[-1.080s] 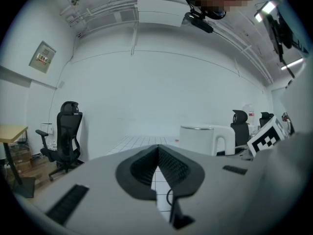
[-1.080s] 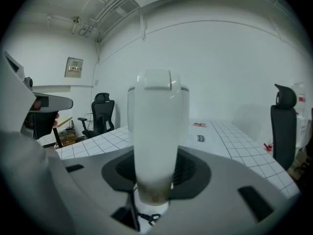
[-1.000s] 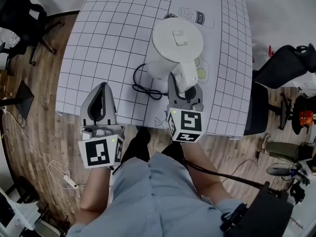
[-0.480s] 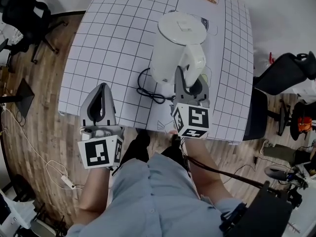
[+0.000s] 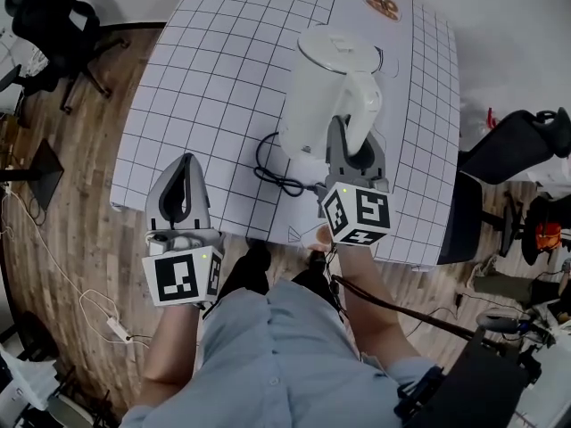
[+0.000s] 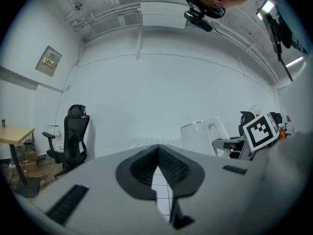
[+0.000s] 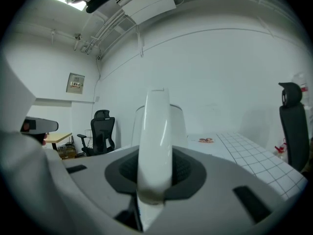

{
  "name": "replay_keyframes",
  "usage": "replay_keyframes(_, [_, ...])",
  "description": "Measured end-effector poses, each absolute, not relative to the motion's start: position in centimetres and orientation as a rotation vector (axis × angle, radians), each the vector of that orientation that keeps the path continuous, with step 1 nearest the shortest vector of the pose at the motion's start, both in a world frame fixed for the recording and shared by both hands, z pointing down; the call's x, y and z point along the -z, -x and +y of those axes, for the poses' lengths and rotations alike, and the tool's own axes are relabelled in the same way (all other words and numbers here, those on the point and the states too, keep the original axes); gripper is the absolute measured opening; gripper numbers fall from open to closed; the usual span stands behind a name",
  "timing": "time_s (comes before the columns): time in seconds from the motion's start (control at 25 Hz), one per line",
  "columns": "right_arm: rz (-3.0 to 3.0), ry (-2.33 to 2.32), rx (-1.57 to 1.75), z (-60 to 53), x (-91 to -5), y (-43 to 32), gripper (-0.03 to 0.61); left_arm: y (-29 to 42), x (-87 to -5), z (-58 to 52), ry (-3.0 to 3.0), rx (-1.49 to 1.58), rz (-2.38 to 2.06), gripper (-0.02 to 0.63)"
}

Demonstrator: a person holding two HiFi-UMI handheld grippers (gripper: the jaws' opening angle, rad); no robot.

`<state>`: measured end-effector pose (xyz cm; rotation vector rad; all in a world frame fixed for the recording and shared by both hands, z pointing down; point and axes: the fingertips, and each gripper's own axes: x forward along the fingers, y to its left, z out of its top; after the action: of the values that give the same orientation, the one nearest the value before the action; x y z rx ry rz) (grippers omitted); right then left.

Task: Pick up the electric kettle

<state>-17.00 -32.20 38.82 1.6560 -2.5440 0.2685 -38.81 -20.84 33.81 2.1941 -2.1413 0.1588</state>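
Observation:
The white electric kettle (image 5: 326,87) stands out above the gridded table (image 5: 214,61), its handle turned toward me. My right gripper (image 5: 350,150) has that handle between its jaws, which are closing; the pads press on both sides of the handle (image 7: 155,131) in the right gripper view. My left gripper (image 5: 181,163) hovers over the table's near left edge, shut and with nothing in it, its pads meeting at the tip (image 6: 158,148). From the left gripper view the kettle (image 6: 200,133) shows off to the right.
A black power cord (image 5: 272,172) loops on the table beside the kettle's foot. Black office chairs stand at the far left (image 5: 40,16) and at the right (image 5: 522,136) of the table. A thin cable lies on the wooden floor (image 5: 53,248) at the left.
My right gripper has closed in on the handle and risen with the kettle, which sits higher and larger in the head view. The left gripper has kept its place.

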Motion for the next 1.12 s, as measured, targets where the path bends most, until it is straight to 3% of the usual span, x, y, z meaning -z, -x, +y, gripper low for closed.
replay_keyframes(1.12, [-2.581,-1.838,-0.058,-34.2,-32.3,12.5,0.070,37.1,-32.2,-22.6,-2.272,-0.118,-2.106,0.000])
